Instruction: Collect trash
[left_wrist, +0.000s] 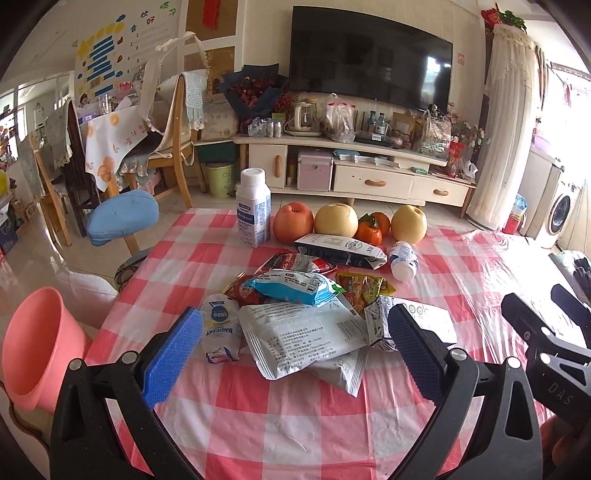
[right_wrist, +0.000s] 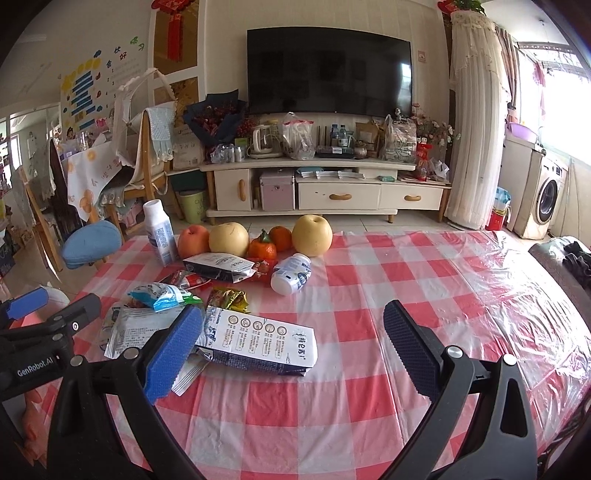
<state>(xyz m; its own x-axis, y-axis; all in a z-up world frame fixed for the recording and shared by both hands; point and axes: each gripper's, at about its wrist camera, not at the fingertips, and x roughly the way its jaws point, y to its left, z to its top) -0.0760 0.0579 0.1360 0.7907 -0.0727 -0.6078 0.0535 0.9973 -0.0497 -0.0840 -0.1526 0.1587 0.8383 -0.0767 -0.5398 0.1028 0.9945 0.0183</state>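
Jaws on both tools stand spread wide, nothing between them. Left gripper (left_wrist: 295, 343) hovers low over the near edge of the litter pile; right gripper (right_wrist: 293, 343) hovers beside it, over the flattened white carton (right_wrist: 258, 345), whose near-left corner sits just by the blue pad.

Trash layout, left wrist view: large white pouch (left_wrist: 303, 338) lies directly between the left pads, on top of a second white wrapper. Small round white packet (left_wrist: 218, 326) just beside the blue pad. Behind these, blue-and-white snack bag (left_wrist: 295, 287), red wrapper (left_wrist: 291, 261), yellow foil wrapper (left_wrist: 360, 288), dark lying carton (left_wrist: 340, 251) and tipped small bottle (left_wrist: 404, 260). Upright white bottle (left_wrist: 254, 212) stands at the far left of the pile; cannot tell if it is empty.

Not trash, judged: apple (left_wrist: 293, 221), two pears and persimmons in a row at the back. Leave them.

Pink bin (left_wrist: 37, 347) sits off the table's left edge, mouth tilted toward the left tool. Checked tablecloth (right_wrist: 369, 332) has a loose plastic film over it.

Step in hand, judged: first pick, not yet made. Best candidate is the white pouch for the left tool. Pouch is flat and slick, so pinch a raised edge or crumpled fold rather than pressing down flat; avoid catching the film. Lift clear before swinging left to the bin, since the lower wrapper may drag along.
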